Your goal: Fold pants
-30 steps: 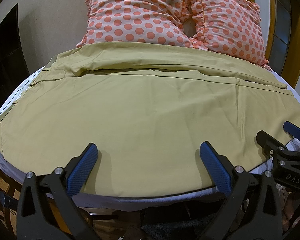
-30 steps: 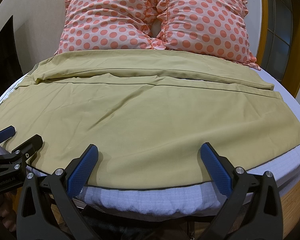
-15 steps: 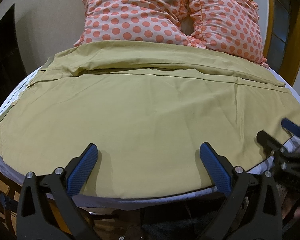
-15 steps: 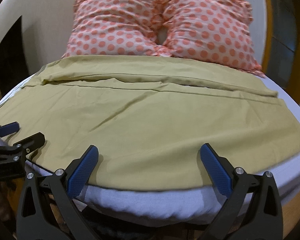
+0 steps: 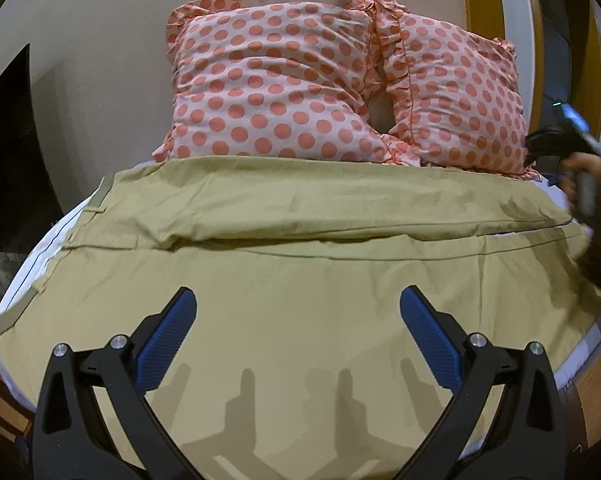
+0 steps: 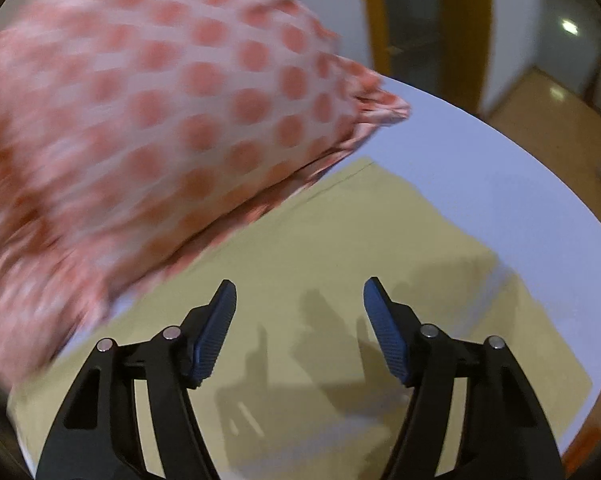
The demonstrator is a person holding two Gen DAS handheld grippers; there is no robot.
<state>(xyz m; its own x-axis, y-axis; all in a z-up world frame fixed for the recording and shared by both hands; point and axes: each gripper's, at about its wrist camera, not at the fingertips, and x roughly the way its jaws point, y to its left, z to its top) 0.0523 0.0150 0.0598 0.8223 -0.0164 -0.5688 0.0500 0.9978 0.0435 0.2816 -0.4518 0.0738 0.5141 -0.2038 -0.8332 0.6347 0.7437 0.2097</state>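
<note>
Bed (image 5: pixel 52 240): is being covered by a white sheet.
Pants (image 5: pixel 300 280): are being displayed spread flat across the bed, khaki, waistband at the left.
Pillows (image 5: pixel 268 80): are being seen propped behind the pants, polka-dotted.
Left gripper (image 5: pixel 298 334): is being held wide open above the near leg.
Right gripper (image 6: pixel 299 330): is being held open above the far hem, nothing gripped.

Pants (image 5: pixel 300 280): khaki, spread flat across bed, legs side by side, waistband at left, hems at right.
</note>
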